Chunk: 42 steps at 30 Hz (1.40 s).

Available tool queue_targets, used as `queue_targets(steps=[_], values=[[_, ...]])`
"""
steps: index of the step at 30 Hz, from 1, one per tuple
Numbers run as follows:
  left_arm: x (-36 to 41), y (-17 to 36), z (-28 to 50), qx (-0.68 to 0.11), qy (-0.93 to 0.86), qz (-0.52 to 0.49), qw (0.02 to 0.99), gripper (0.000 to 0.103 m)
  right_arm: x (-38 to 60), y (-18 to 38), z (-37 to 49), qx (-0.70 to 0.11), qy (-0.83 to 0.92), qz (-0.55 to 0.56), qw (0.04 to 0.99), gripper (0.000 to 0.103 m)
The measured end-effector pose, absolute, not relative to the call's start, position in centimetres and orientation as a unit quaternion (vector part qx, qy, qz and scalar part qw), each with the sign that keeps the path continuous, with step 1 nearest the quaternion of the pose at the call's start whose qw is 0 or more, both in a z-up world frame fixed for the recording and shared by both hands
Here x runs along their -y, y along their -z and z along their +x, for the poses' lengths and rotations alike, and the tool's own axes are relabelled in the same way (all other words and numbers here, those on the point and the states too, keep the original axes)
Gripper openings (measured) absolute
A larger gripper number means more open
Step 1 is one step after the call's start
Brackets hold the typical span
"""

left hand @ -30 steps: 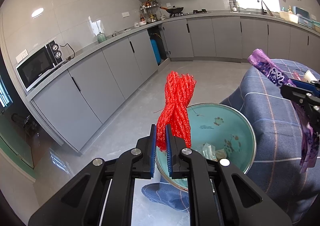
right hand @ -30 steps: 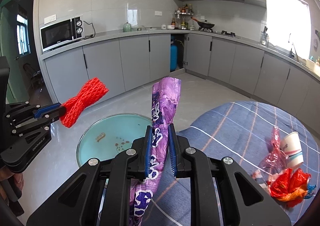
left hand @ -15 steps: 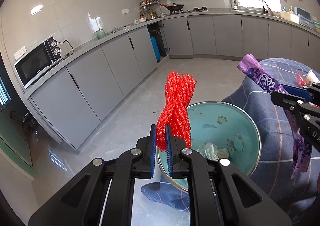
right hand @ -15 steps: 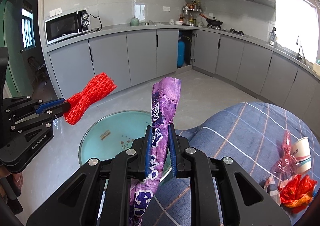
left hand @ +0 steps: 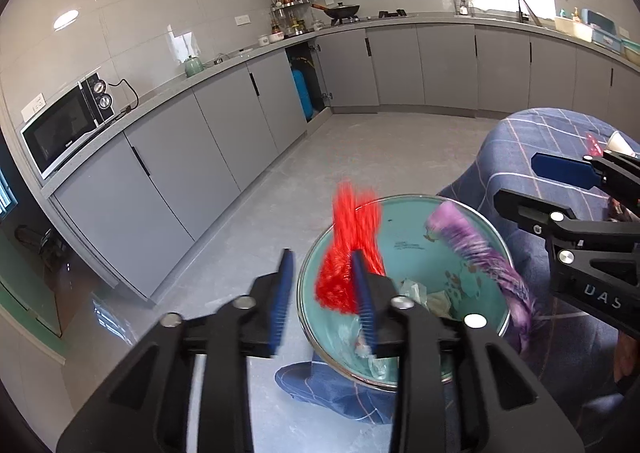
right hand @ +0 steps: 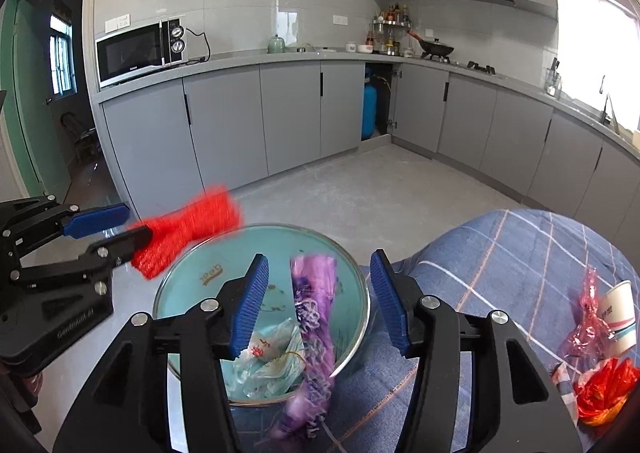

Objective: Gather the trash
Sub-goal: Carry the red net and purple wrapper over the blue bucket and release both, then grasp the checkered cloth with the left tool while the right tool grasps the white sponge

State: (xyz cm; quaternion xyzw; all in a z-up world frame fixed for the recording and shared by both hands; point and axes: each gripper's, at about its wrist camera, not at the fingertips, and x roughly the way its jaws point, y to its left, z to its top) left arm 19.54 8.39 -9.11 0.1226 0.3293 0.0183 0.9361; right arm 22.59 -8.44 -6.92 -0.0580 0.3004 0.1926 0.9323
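A teal bowl with a metal rim (left hand: 404, 197) (right hand: 357, 273) holds crumpled plastic bags (right hand: 272, 357). My left gripper (left hand: 325, 293) (right hand: 130, 227) hangs over its left rim, jaws opening. A red mesh net (left hand: 352, 249) (right hand: 188, 229), blurred, drops beside the right finger with no pad pressing on it. My right gripper (right hand: 320, 305) (left hand: 520, 189) is over the bowl's right side, jaws opening wide. A purple wrapper (right hand: 312, 317) (left hand: 480, 257) falls loose between them, blurred, its lower end below the rim.
A table under a blue plaid cloth (right hand: 500, 273) is on the right, with a paper cup (right hand: 618, 313), a pink wrapper (right hand: 588, 317) and a red-orange wrapper (right hand: 604, 389). Grey cabinets (right hand: 288, 121) line the far wall beyond grey floor.
Both grippers went from shut to open. The red net and the purple wrapper have slipped free and are dropping toward the bowl. The right gripper moved closer over the bowl.
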Motion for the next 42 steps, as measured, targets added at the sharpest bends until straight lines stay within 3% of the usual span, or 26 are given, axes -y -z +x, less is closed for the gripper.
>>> queue_targets(steps=[2, 7, 9, 16, 24, 42], values=[[-8.3, 9.4, 19.6, -0.331, -0.015, 0.124, 0.935, 0.048, 8.8, 7.2, 22.6, -0.303, -0.186, -0.057, 0.933, 0.054], [-8.4, 9.7, 19.7, -0.333, -0.018, 0.119, 0.935, 0.055, 10.4, 7.3, 21.9, -0.312, -0.166, -0.048, 0.934, 0.057], [-8.4, 9.5, 19.5, -0.326, -0.022, 0.119, 0.938, 0.064, 11.2, 6.9, 21.5, -0.317, -0.157, -0.040, 0.934, 0.057], [-7.0, 8.7, 18.2, -0.311, -0.010, 0.121, 0.943, 0.070, 15.1, 5.5, 17.6, -0.313, -0.115, -0.037, 0.942, 0.067], [-1.0, 9.4, 15.8, -0.306, 0.041, 0.147, 0.939, 0.077, 22.7, 6.4, 12.2, -0.331, -0.012, -0.020, 0.943, 0.071], [9.3, 11.9, 11.8, -0.308, 0.135, 0.196, 0.921, 0.080, 30.1, 10.6, 4.6, -0.367, 0.062, 0.040, 0.927, 0.082]])
